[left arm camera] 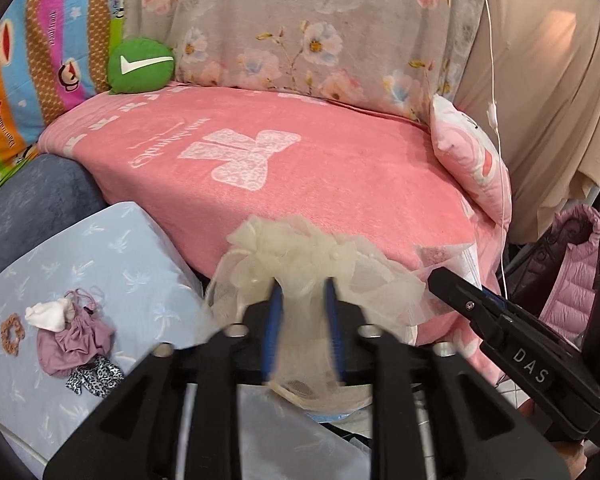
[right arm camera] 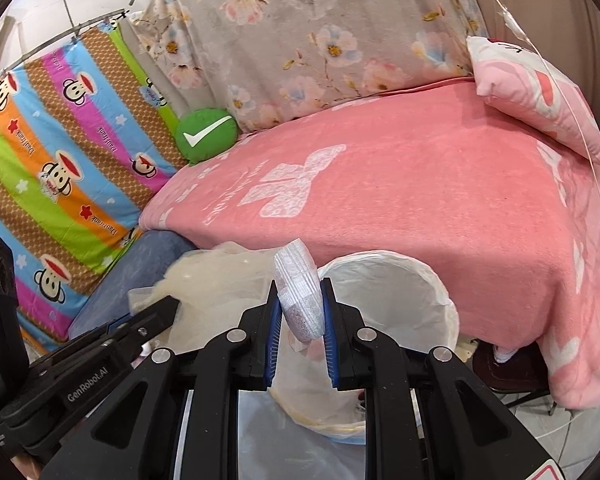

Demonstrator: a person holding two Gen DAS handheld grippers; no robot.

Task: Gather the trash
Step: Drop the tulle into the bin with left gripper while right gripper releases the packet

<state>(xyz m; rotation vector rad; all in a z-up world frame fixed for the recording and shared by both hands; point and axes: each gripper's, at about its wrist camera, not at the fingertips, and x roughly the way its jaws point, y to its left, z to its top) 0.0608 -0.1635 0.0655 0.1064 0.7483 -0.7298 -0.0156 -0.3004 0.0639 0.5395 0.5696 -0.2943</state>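
Beside pink blanket (right arm camera: 440,200), lined bin (right arm camera: 440,292)

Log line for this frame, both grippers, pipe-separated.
left gripper: shut on cream tulle | right gripper: shut on white sachet | lined bin: below sachet | not yet dropped

Bright, even indoor light, soft shadows — fisheye-bent edges, dark corners

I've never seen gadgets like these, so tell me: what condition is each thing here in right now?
Left gripper: shut on cream mesh bundle.
Right gripper: shut on white packet.
Trash bin: open, lined with a bag.
Pink blanket: spread flat.
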